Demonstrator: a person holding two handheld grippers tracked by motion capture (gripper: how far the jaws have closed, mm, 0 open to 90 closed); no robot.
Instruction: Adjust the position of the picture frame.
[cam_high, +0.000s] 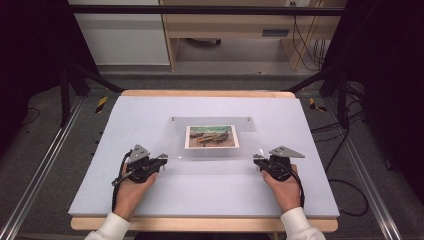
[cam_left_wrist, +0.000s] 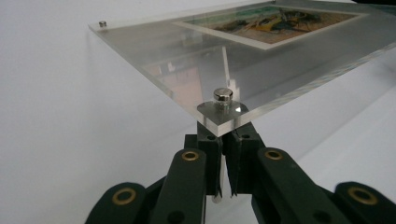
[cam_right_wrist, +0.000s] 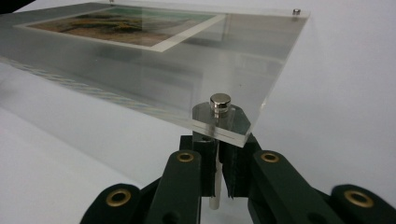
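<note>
A clear acrylic panel (cam_high: 212, 150) with a landscape print (cam_high: 211, 136) in its middle lies over the white table, its near edge raised. A small metal pin passes through each corner. My left gripper (cam_high: 162, 159) is at the near left corner. In the left gripper view its jaws (cam_left_wrist: 225, 140) are shut on the pin (cam_left_wrist: 223, 95) just under the panel (cam_left_wrist: 196, 70). My right gripper (cam_high: 257, 159) is at the near right corner. The right gripper view shows it (cam_right_wrist: 218, 142) shut on that corner's pin (cam_right_wrist: 220, 102) below the panel (cam_right_wrist: 187, 60).
The white tabletop (cam_high: 125, 130) has a wooden rim (cam_high: 200, 93) at the far edge. Metal rails (cam_high: 45, 160) run along both sides on the floor. Cables (cam_high: 345, 185) lie on the floor at the right. A wooden cabinet (cam_high: 225, 30) stands beyond the table.
</note>
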